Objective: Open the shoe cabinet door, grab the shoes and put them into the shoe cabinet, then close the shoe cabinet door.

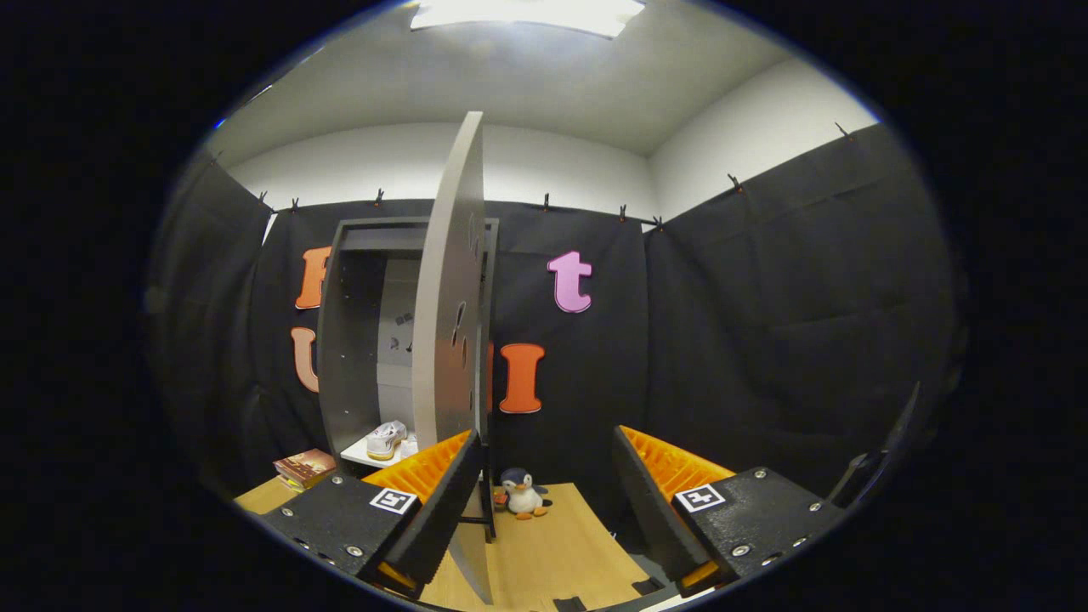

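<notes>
On a pale wooden floor [544,544] stands a grey shoe cabinet [357,340], its door [446,340] swung open edge-on toward the tongs [544,501]. A white shoe [387,439] lies inside on the bottom shelf. The tongs gape wide, holding nothing; a toy penguin [521,493] sits beyond them.
</notes>
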Demonstrator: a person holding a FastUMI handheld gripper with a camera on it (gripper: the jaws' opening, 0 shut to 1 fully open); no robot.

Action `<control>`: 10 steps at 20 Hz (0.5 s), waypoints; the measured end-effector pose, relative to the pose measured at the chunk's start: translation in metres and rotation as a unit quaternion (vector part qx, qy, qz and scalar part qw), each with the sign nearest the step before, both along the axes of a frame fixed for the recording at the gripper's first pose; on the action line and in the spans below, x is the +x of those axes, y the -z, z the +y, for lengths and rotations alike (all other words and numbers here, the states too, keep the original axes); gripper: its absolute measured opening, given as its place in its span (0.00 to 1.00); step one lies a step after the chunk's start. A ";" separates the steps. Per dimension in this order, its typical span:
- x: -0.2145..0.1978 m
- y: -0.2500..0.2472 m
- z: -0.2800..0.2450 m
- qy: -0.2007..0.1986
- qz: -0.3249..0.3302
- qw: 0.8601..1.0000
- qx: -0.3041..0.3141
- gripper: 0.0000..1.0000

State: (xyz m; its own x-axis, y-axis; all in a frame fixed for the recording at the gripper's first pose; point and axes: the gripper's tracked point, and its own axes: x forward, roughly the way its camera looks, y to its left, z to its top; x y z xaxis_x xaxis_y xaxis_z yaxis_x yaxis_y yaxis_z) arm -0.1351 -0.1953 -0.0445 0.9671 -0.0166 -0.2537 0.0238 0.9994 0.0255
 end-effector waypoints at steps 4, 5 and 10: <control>0.005 0.027 0.001 -0.022 0.020 0.999 0.021 0.95; 0.005 0.034 -0.002 -0.026 0.027 0.999 0.024 0.95; 0.016 0.066 -0.010 -0.031 0.062 0.997 0.039 0.95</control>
